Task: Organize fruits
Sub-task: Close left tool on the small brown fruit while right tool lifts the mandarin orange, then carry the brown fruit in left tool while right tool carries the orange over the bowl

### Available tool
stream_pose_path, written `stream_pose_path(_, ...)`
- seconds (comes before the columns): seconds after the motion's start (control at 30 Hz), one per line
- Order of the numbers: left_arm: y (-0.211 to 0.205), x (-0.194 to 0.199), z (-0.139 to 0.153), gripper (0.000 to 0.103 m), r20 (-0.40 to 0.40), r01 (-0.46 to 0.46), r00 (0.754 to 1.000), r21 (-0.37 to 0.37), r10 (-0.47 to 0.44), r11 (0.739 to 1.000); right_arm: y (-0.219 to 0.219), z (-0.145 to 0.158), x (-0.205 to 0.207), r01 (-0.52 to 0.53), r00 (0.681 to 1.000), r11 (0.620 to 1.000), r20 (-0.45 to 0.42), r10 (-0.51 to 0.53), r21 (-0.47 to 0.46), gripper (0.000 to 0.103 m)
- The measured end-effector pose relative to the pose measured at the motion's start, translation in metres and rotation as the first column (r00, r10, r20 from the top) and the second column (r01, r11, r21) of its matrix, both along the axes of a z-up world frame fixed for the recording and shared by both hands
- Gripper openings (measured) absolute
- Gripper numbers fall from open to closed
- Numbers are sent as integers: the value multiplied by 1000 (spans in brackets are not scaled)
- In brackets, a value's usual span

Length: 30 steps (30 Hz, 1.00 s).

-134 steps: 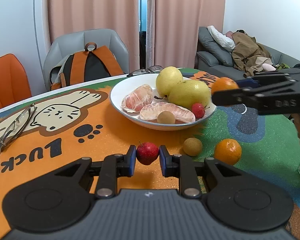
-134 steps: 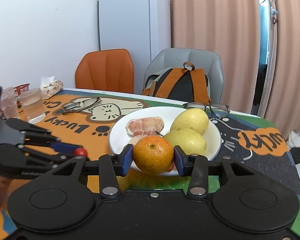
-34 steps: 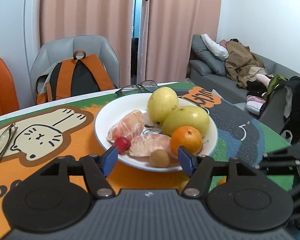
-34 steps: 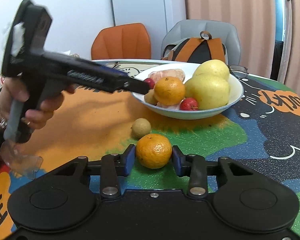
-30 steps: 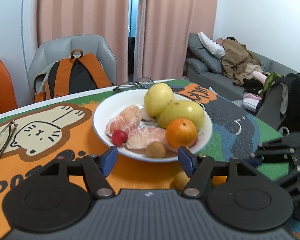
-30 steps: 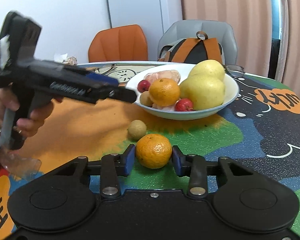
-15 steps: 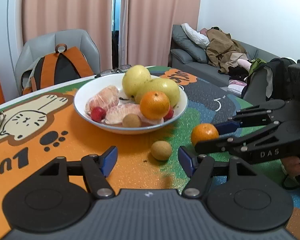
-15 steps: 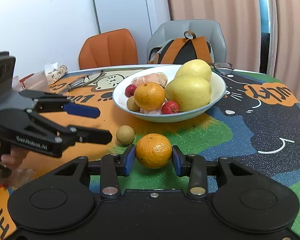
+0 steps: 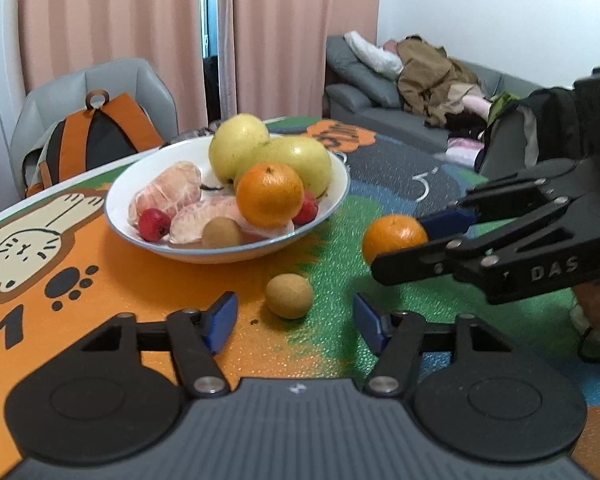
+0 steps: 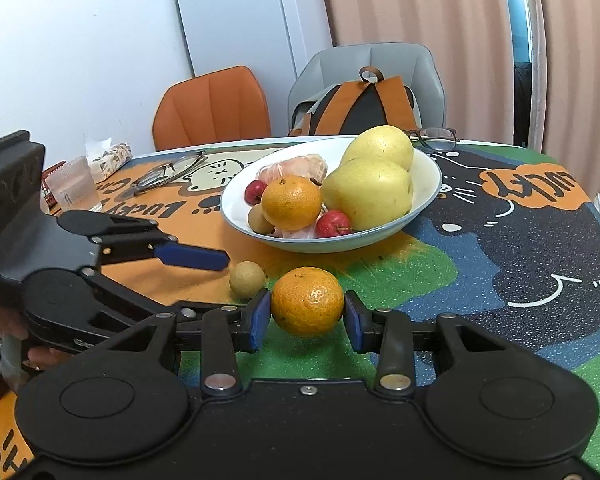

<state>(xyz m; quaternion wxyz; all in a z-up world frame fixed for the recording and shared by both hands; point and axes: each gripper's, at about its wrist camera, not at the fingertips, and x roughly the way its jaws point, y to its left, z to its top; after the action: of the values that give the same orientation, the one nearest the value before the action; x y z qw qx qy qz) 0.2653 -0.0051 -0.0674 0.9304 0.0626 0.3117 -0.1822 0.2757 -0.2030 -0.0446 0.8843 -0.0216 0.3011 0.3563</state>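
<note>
Left wrist: left gripper lowered toward longan, closing, ungripped; right gripper still clamps tangerine.

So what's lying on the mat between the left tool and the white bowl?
A small round tan fruit sits on the mat just ahead of the left tool, whose jaws are closing around it without touching; beyond it is the bowl. The left wrist view shows this.
</note>
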Motion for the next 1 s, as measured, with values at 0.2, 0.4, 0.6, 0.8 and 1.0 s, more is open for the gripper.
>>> stream_pose_path(0.2,1,4,-2,51,-17,-13,1000,-9,13,1000,-1,4,3,13,1000,1000,11,-13,2,37)
stream_pose_path(0.4,1,5,-1,42,-15,-17,1000,-17,17,1000,0,12,6,24,999,1000,33,-24,3,37)
stream_pose_path(0.6,-3,3,-1,30,-4,-10,1000,1,10,1000,5,23,13,37,996,999,75,-36,-11,37)
stream_pose_path(0.8,-8,0,-1,25,6,1,1000,23,-1,1000,12,31,21,37,994,999,105,-35,-20,37)
stream_pose_path(1.0,-10,-1,-1,25,11,12,1000,27,-13,1000,26,46,29,16,987,999,161,-11,-31,37)
